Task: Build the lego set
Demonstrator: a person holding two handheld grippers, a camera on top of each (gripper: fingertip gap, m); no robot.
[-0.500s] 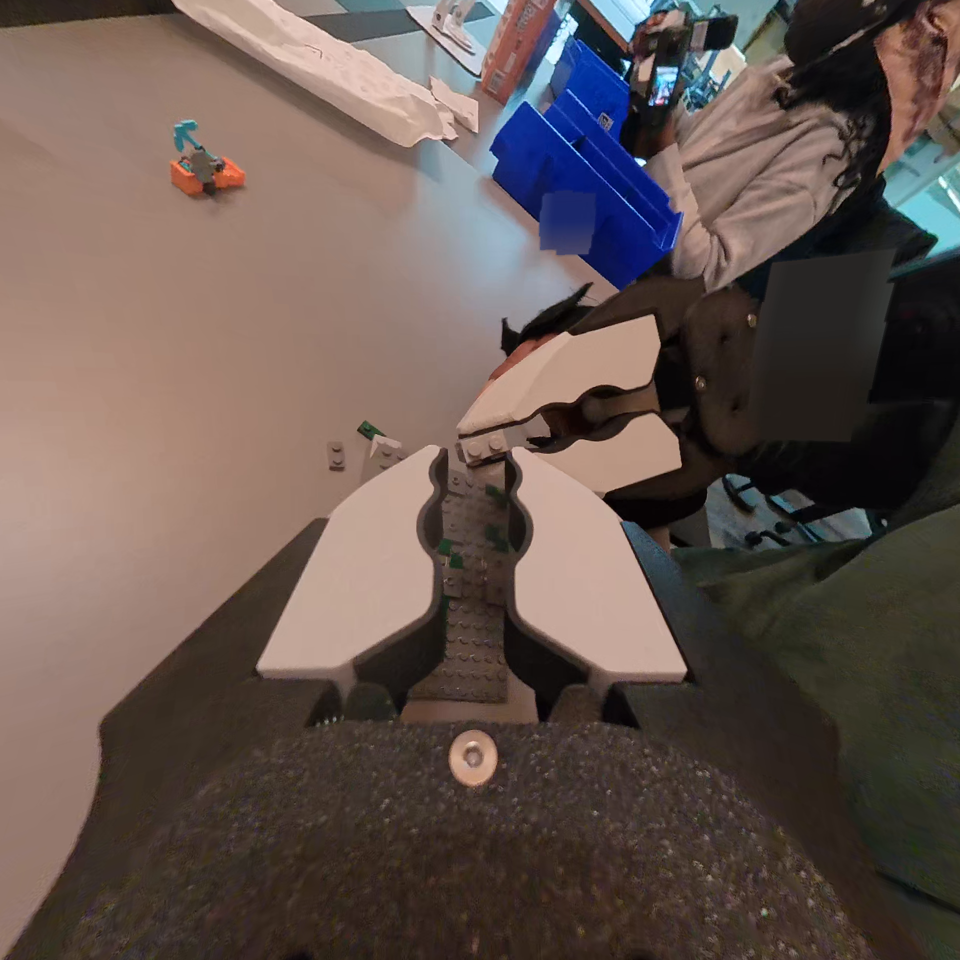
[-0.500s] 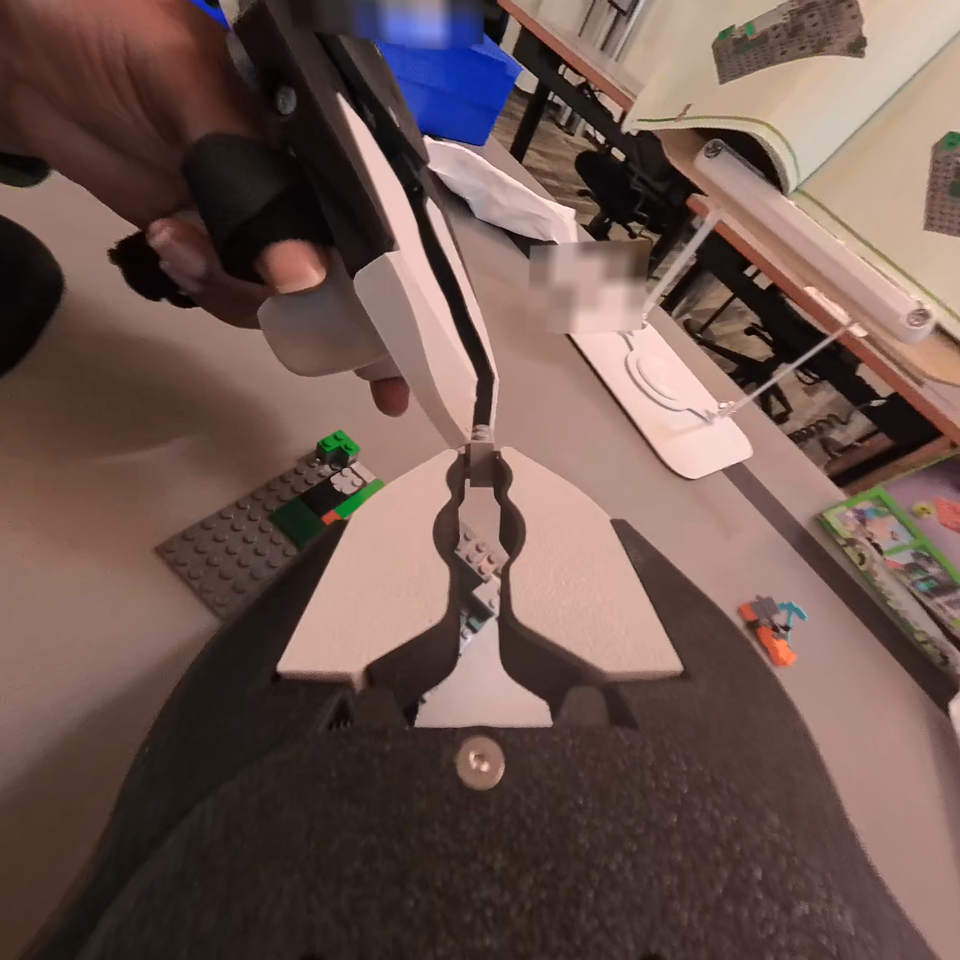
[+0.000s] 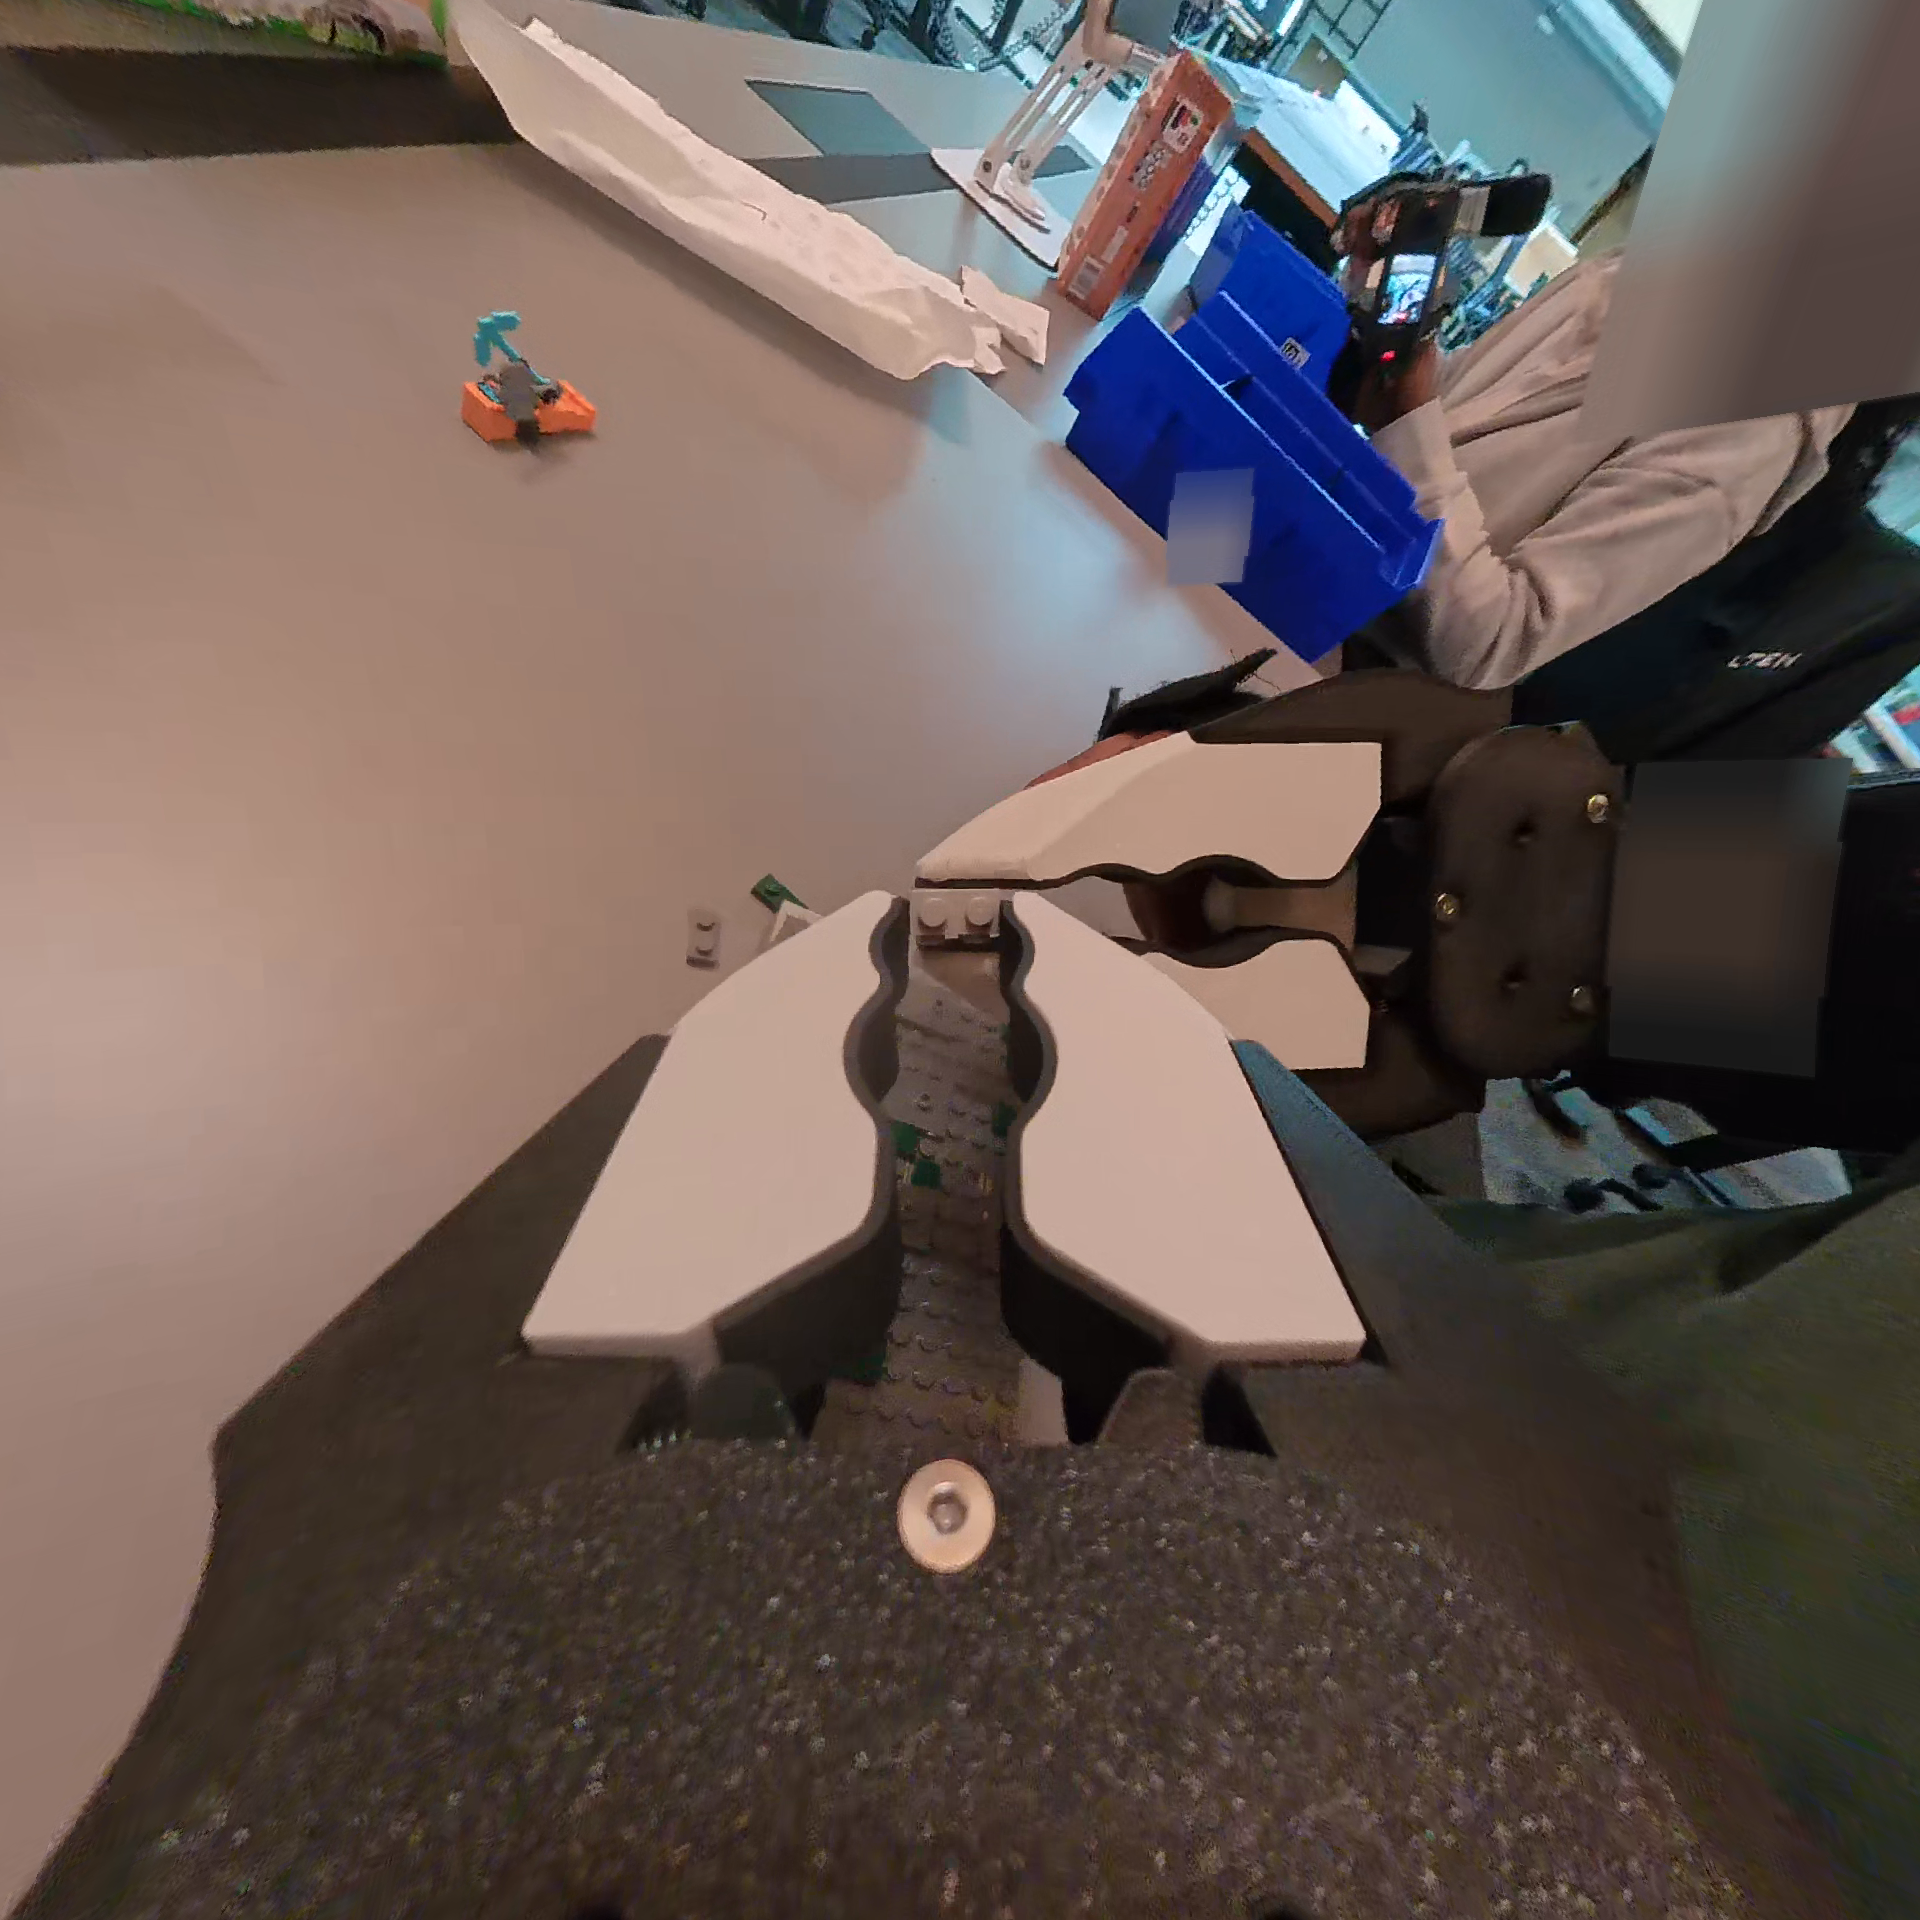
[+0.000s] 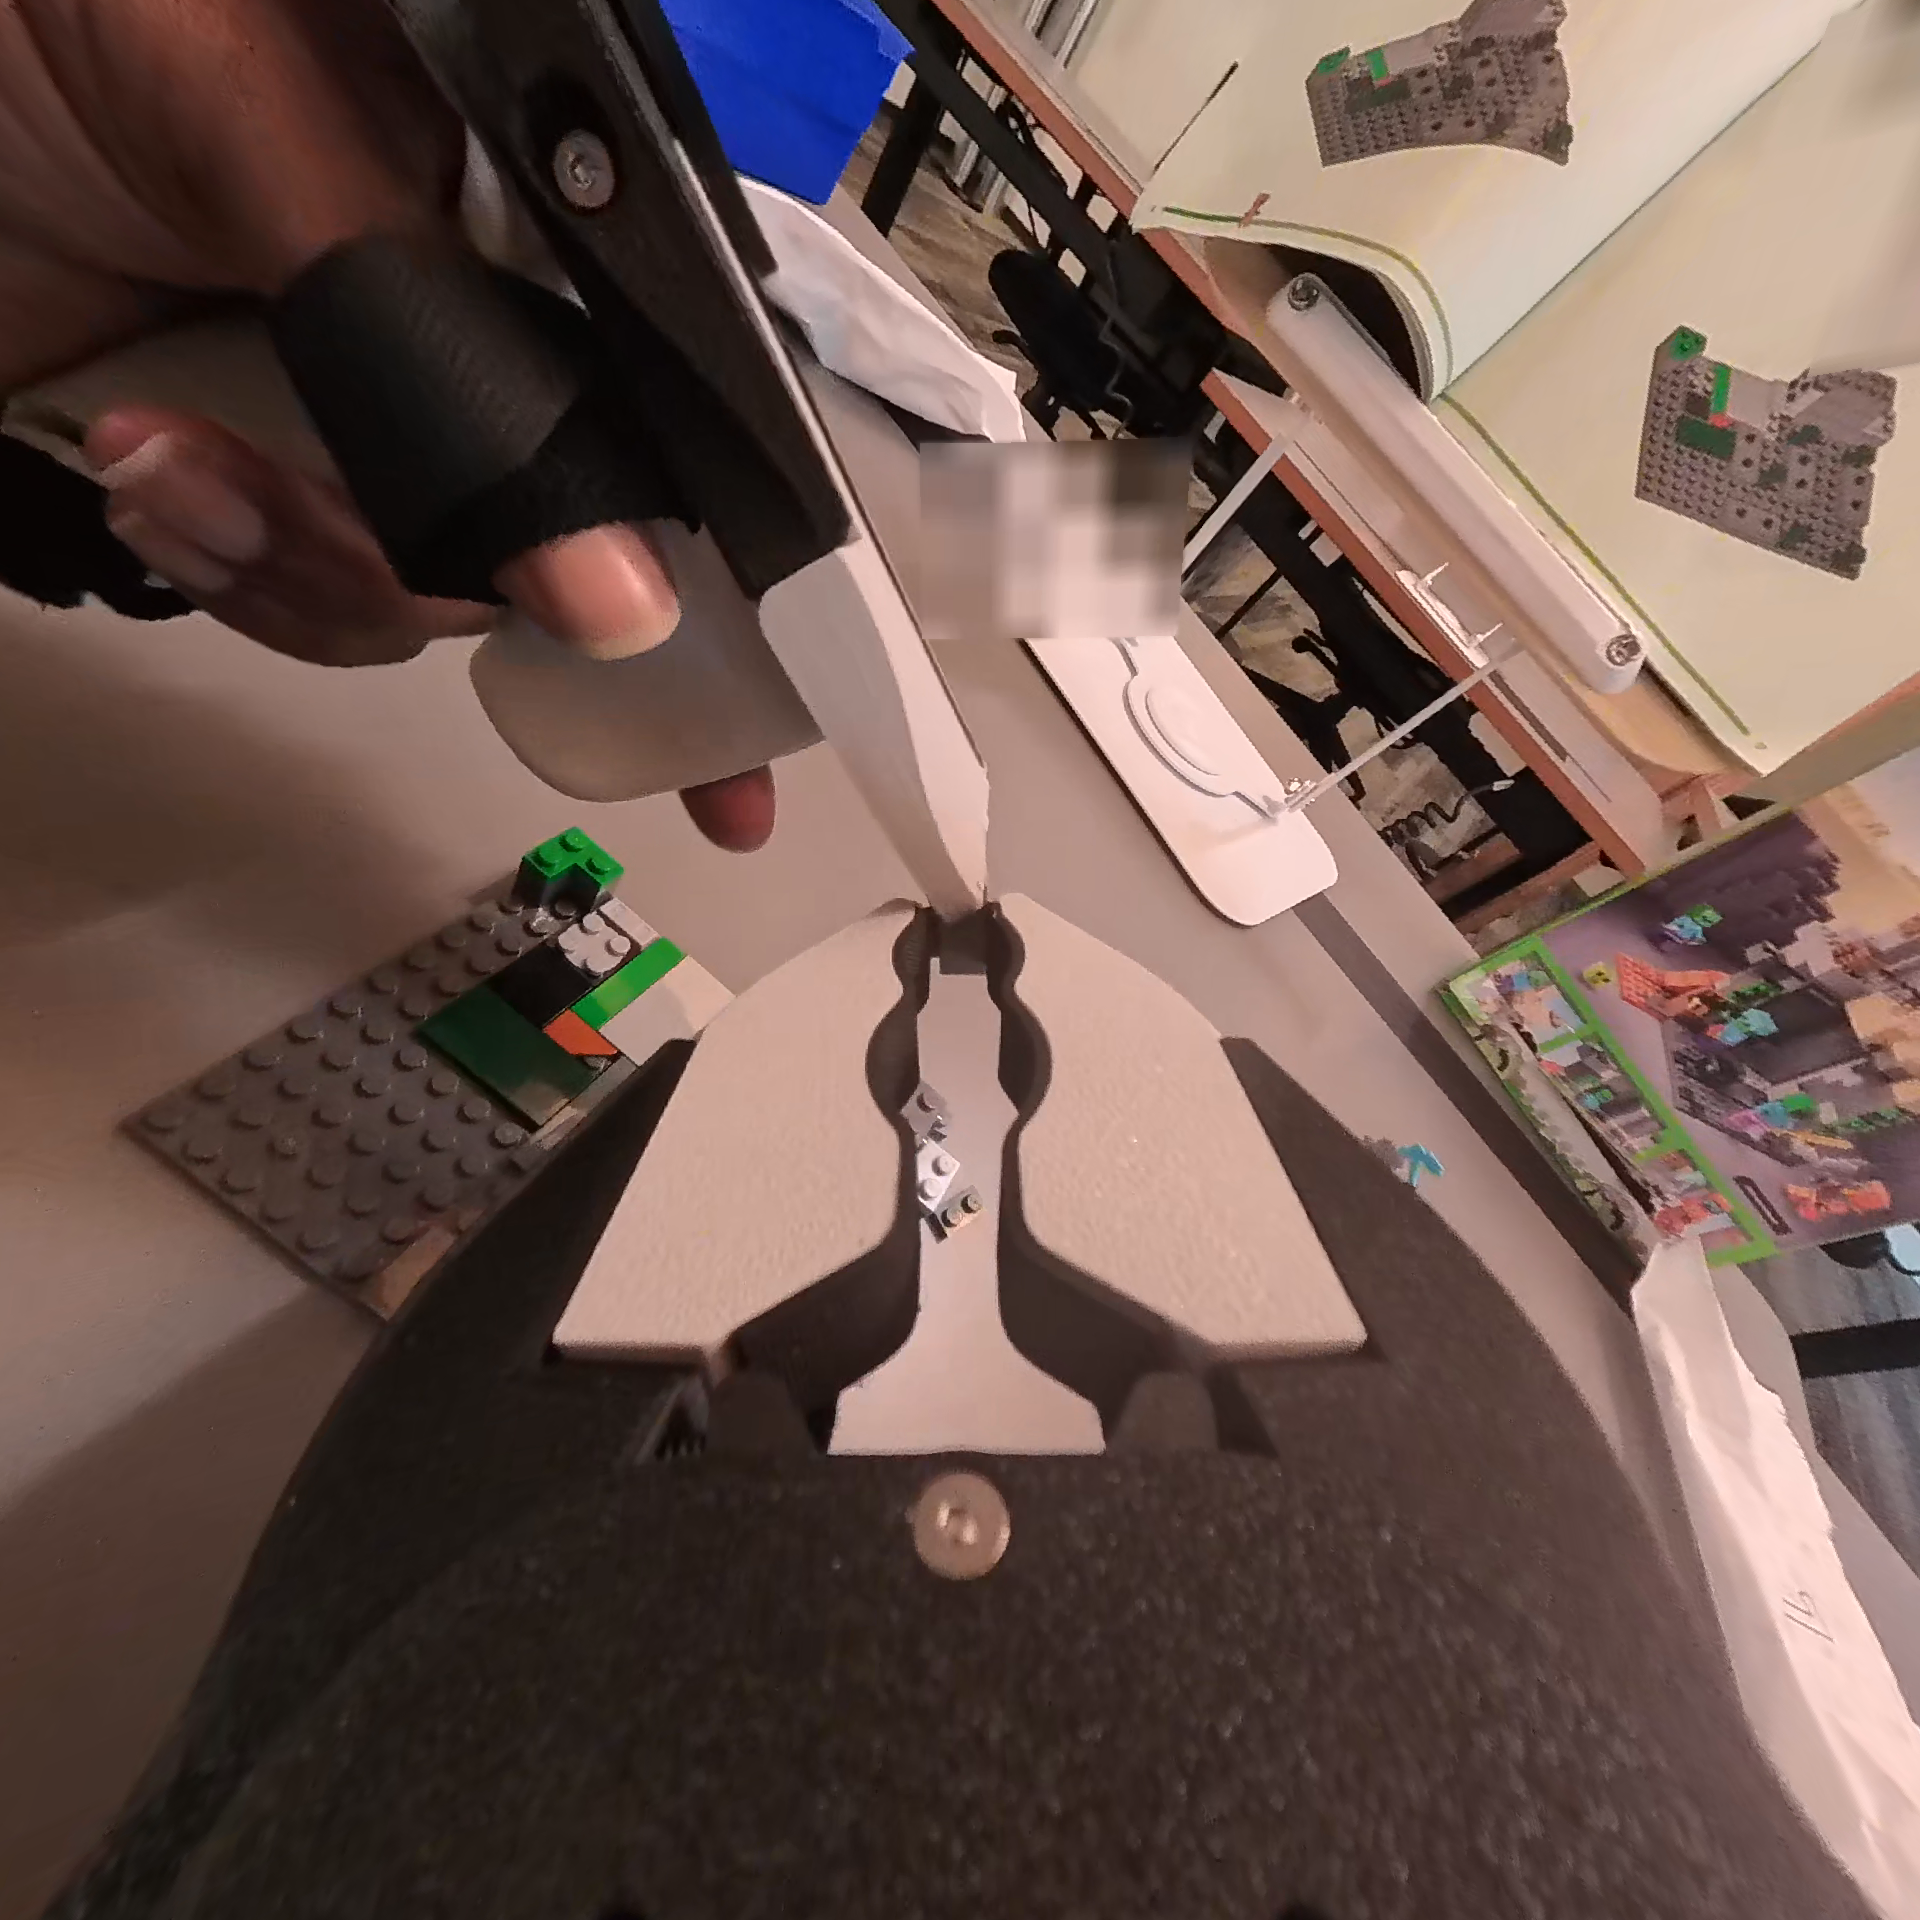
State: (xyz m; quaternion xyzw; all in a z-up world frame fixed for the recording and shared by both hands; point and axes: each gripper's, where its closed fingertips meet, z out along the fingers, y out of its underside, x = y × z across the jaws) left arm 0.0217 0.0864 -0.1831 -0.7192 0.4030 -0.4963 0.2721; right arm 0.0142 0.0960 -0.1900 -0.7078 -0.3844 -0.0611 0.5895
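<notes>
Grippers meeting tip to tip above desk [image 3: 312, 727]: left gripper [image 3: 954, 914] and right gripper [image 4: 961, 920] both pinching one small grey plate [image 3: 956, 920], over studded grey baseplate [image 4: 343, 1122].

baseplate [image 4: 343, 1132] partly hidden by gripper, box [image 4: 1704, 1049] cut off at edge

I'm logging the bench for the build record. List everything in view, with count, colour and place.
Small plate: one, light grey, pinched at both grippers' tips.
Baseplate: one, dark grey, on the table, with green, black, white and orange pieces at one corner.
Loose plates: a few, grey, on the table under the right gripper.
Mini build: one, orange with a teal tool, alone on the table.
Paper bag: one, white, far edge.
Bins: blue, count unclear, table edge.
Set box: one, green-bordered, by the edge.
Table: one, grey.
Left gripper: one, white fingers.
Right gripper: one, white fingers.
</notes>
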